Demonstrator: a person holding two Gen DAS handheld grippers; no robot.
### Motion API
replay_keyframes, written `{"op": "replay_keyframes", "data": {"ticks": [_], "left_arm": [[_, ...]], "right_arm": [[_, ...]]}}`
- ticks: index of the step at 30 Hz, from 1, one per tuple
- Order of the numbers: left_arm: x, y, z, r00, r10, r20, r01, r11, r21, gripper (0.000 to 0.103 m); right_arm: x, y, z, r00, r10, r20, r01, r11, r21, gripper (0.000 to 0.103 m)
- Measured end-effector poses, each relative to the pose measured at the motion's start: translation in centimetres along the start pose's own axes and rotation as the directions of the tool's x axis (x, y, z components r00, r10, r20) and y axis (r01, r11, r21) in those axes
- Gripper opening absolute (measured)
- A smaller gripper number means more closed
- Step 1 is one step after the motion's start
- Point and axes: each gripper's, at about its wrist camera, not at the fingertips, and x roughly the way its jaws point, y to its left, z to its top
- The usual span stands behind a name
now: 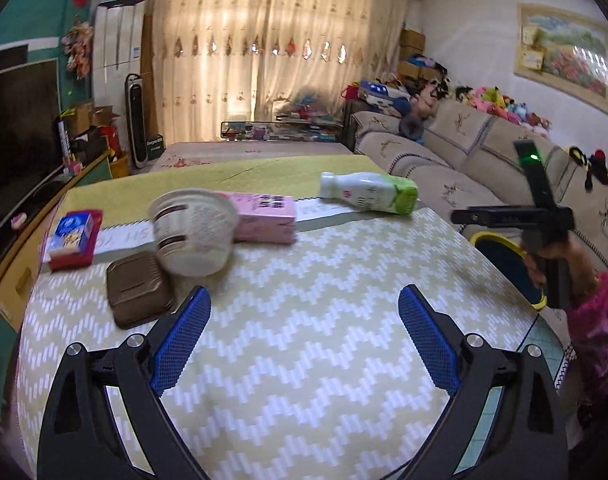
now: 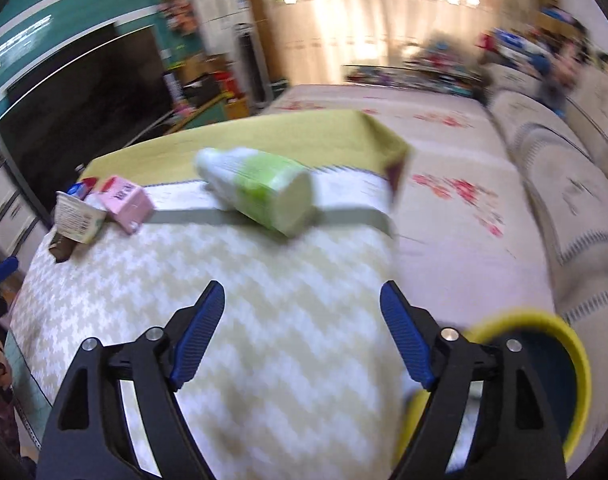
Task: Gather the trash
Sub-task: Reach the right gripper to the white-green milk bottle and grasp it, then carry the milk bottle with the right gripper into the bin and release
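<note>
A white and green bottle [image 1: 369,193] lies on its side at the table's far right; it also shows in the right wrist view [image 2: 260,190]. A paper cup [image 1: 194,236] lies tipped beside a pink carton [image 1: 264,218], a brown flat box [image 1: 138,288] and a red and blue box [image 1: 74,238]. The cup [image 2: 78,218] and pink carton [image 2: 126,202] show far left in the right wrist view. My left gripper [image 1: 304,312] is open and empty above the zigzag table cover. My right gripper [image 2: 302,304] is open and empty, short of the bottle. A yellow-rimmed blue bin [image 2: 559,364] stands at the table's right.
The table [image 1: 304,360] has a zigzag cover and a yellow-green cloth at its far end. A beige sofa [image 1: 463,152] runs along the right. A television [image 1: 16,140] stands at the left. The bin [image 1: 503,256] shows past the table's right edge.
</note>
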Motion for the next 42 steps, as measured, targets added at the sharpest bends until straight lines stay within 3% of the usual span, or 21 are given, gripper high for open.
{"op": "replay_keyframes", "data": {"ticks": [5,16,22,26,29,34,36,40,42], "left_arm": [[0.5,2.0,-0.7,1.000,-0.023,0.012,0.024,0.999,-0.048,0.094],[2.6,1.9,-1.2,0.998,-0.063,-0.015,0.062,0.996,-0.060,0.094],[3.2,2.0,-1.3,0.996,-0.086,-0.026,0.084,0.994,-0.074,0.094],[3.2,1.9,-1.3,0.995,-0.096,-0.027,0.093,0.993,-0.077,0.094],[3.3,1.7,-1.4,0.995,-0.100,-0.029,0.098,0.993,-0.067,0.094],[3.2,1.2,-1.6,0.994,-0.110,-0.027,0.109,0.993,-0.054,0.094],[3.1,1.1,-1.7,0.993,-0.115,-0.024,0.113,0.992,-0.052,0.094],[2.9,1.0,-1.8,0.993,-0.119,-0.023,0.118,0.992,-0.050,0.094],[2.8,0.8,-1.9,0.992,-0.123,-0.023,0.122,0.992,-0.044,0.095]], "right_arm": [[4.1,1.6,3.5,1.000,0.005,-0.004,-0.005,0.993,-0.117,0.093],[10.7,1.7,6.7,0.994,0.085,-0.062,-0.094,0.983,-0.157,0.094],[10.5,2.1,6.3,0.986,0.137,-0.091,-0.149,0.979,-0.138,0.093],[8.6,3.5,5.2,0.976,0.197,-0.089,-0.207,0.971,-0.118,0.085],[8.0,5.3,4.1,0.975,0.191,-0.109,-0.206,0.968,-0.146,0.084],[8.5,7.8,2.8,0.987,0.112,-0.112,-0.132,0.974,-0.185,0.079],[8.5,8.2,2.5,0.991,0.093,-0.095,-0.108,0.980,-0.166,0.074],[8.0,8.0,2.2,0.996,0.067,-0.062,-0.073,0.992,-0.098,0.054],[7.4,7.6,2.0,0.997,0.065,-0.041,-0.067,0.996,-0.054,0.053]]}}
